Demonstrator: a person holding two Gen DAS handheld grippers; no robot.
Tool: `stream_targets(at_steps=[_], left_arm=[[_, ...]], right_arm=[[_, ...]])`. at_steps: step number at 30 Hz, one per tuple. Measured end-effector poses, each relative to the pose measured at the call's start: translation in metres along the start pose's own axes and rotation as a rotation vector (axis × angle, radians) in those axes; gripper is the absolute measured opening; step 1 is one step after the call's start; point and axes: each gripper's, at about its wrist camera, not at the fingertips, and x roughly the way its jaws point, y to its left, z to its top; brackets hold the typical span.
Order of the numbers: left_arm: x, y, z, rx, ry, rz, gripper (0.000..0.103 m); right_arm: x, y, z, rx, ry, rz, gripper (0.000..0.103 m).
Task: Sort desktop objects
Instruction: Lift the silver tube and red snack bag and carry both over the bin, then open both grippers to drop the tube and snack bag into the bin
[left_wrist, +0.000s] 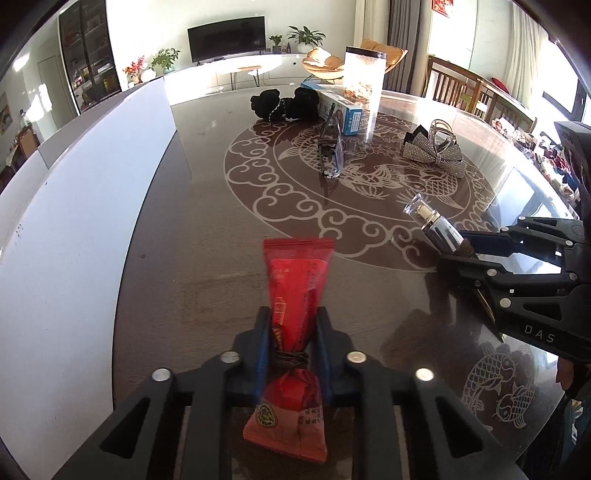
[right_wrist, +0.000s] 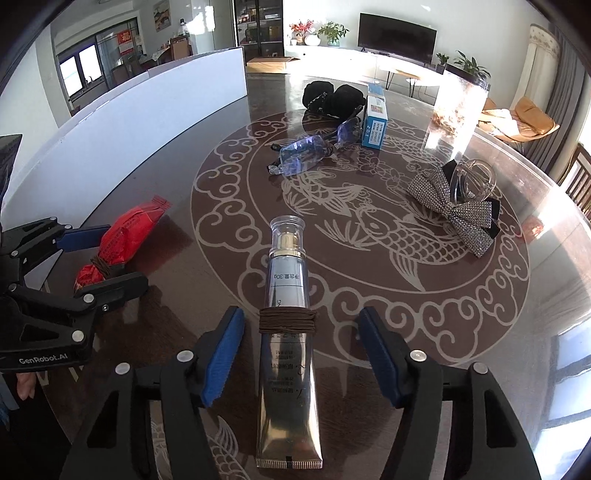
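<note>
The left gripper (left_wrist: 291, 321) is clamped on a red packet (left_wrist: 295, 291), its pads pinching the wrapper just above a brown band; the packet lies on the glass-topped table (right_wrist: 480, 332), left of the silver tube (right_wrist: 290, 332). That tube lies lengthwise between the right gripper (right_wrist: 301, 332) fingers, which look clear of it on both sides, though the left view half hides the tips. Beyond the tube lie glasses (right_wrist: 314, 151), a blue box (right_wrist: 375, 114) and a rhinestone bow clip (right_wrist: 458, 210).
</note>
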Motion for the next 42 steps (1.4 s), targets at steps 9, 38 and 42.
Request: stream_targets(at_steps=[9, 38, 42], left_arm=[[-0.070, 0.019, 0.010, -0.099, -0.210, -0.121, 0.017], [-0.152, 0.254, -0.035, -0.547, -0.203, 0.159, 0.017], [-0.123, 0.279, -0.038, -0.629, -0.111, 0.240, 0.045]], right_arm=[[-0.041, 0.008, 0.013, 0.008, -0.059, 0.026, 0.030], [-0.076, 0.274, 0.172, -0.278, -0.011, 0.520, 0.030], [-0.017, 0.301, 0.187, -0.251, 0.047, 0.489, 0.036]])
